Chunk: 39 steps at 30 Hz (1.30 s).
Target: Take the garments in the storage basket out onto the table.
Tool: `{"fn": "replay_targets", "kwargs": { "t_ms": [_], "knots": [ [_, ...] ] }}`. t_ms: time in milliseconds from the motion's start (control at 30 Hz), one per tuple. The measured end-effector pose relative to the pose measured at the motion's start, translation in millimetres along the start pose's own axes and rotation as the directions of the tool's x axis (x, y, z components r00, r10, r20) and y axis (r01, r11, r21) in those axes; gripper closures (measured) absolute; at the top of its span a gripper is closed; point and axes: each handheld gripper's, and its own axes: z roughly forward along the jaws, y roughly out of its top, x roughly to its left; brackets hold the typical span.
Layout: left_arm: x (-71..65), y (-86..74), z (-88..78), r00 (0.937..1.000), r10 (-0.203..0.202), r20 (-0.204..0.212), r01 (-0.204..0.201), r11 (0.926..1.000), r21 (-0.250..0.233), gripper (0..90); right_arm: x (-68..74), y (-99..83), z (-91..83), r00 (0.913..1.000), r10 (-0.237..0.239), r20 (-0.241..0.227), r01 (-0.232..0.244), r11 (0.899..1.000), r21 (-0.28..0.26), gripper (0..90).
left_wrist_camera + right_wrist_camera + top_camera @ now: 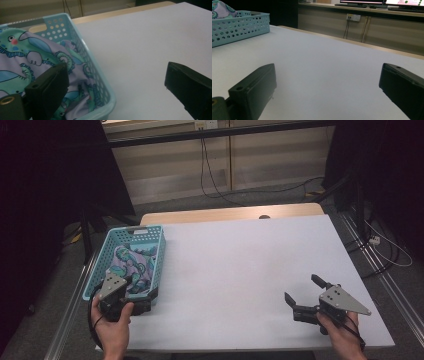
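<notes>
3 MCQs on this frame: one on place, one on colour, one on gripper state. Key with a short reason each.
1. Where is the basket?
A. on the table's left side
B. at the table's middle
C. at the right edge

2. What colour is the basket?
A. red
B. turquoise
C. black

3. How does the right gripper stand?
A. shut on the patterned cloth
B. shut on nothing
C. open, over bare tabletop

Key:
1 A: in the high view it sits by the left edge, in front of the left gripper.
2 B: its perforated walls are turquoise.
3 C: its jaws stand wide apart with only the white table between them.
</notes>
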Motion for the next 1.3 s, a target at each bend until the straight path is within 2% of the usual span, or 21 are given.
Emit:
{"fn": "replay_targets", "kwargs": {
  "t_ms": [133,267,333,367,500,667,767,833,967,1033,1067,1100,1133,1200,1233,1300],
  "knots": [
    [11.1,2.6,-1.2,0.9998,-0.016,-0.014,0.016,0.9999,0.005,5.6,0.7,-0.6,2.4,1.0000,0.006,-0.004,-0.006,1.000,0.007,0.9],
    [22.4,7.1,-1.4,0.9992,-0.024,-0.032,0.025,0.9992,0.032,5.5,1.2,-0.6,3.8,0.9998,0.010,-0.014,-0.009,1.000,0.010,0.9],
    [28.1,8.7,0.1,0.9992,-0.032,-0.022,0.033,0.9987,0.039,5.2,1.3,-0.6,4.0,0.9998,0.010,-0.017,-0.010,1.000,0.012,0.9],
    [30.0,9.7,1.3,0.9990,-0.035,-0.029,0.036,0.9983,0.045,5.1,1.2,-0.7,4.2,0.9998,0.012,-0.018,-0.011,1.000,0.012,0.9],
    [31.6,15.5,8.5,0.9976,-0.012,-0.068,0.014,0.9992,0.038,5.1,0.6,-0.9,5.4,0.9997,0.013,-0.019,-0.013,1.000,0.018,0.9],
    [36.2,28.5,19.2,0.9965,-0.011,-0.083,0.016,0.9985,0.052,5.6,0.2,-1.9,7.5,0.9996,0.013,-0.026,-0.012,0.999,0.032,0.7],
    [43.6,35.8,24.9,0.9926,-0.006,-0.121,0.011,0.9992,0.038,5.5,0.4,-1.6,7.1,0.9994,0.014,-0.031,-0.013,0.999,0.030,0.7],
    [50.8,38.6,29.7,0.9913,-0.005,-0.132,0.013,0.9982,0.059,5.4,0.4,-2.0,7.2,0.9992,0.017,-0.036,-0.016,0.999,0.036,0.4],
    [67.1,41.1,41.2,0.9930,-0.008,-0.118,0.019,0.9954,0.094,5.4,0.2,-2.5,7.7,0.9991,0.019,-0.039,-0.018,0.999,0.041,0.1],
    [73.1,41.4,46.8,0.9876,0.013,-0.156,0.006,0.9925,0.122,5.1,0.6,-2.4,7.8,0.9991,0.018,-0.039,-0.016,0.999,0.041,0.1],
    [76.1,41.3,48.2,0.9880,-0.002,-0.154,0.021,0.9923,0.122,5.1,0.7,-2.5,7.9,0.9990,0.018,-0.041,-0.016,0.999,0.041,0.1],
    [81.8,40.9,50.8,0.9904,-0.027,-0.135,0.043,0.9929,0.111,4.9,0.8,-2.5,8.0,0.9990,0.018,-0.042,-0.016,0.999,0.042,0.1],
    [86.0,40.6,53.5,0.9891,-0.033,-0.144,0.051,0.9910,0.124,4.4,0.9,-2.4,8.1,0.9990,0.017,-0.042,-0.015,0.999,0.042,0.3],
    [94.5,39.6,61.6,0.9782,-0.055,-0.200,0.085,0.9859,0.144,4.2,1.0,-2.3,8.3,0.9989,0.019,-0.043,-0.017,0.999,0.042,0.4],
    [98.9,38.5,65.8,0.9755,-0.072,-0.208,0.108,0.9797,0.169,4.3,1.2,-2.3,8.4,0.9989,0.017,-0.043,-0.015,0.999,0.042,0.5],
    [107.0,35.6,72.4,0.9756,-0.100,-0.195,0.140,0.9695,0.201,4.6,1.4,-2.3,8.1,0.9989,0.016,-0.045,-0.014,0.999,0.042,0.4]
  ]
}}
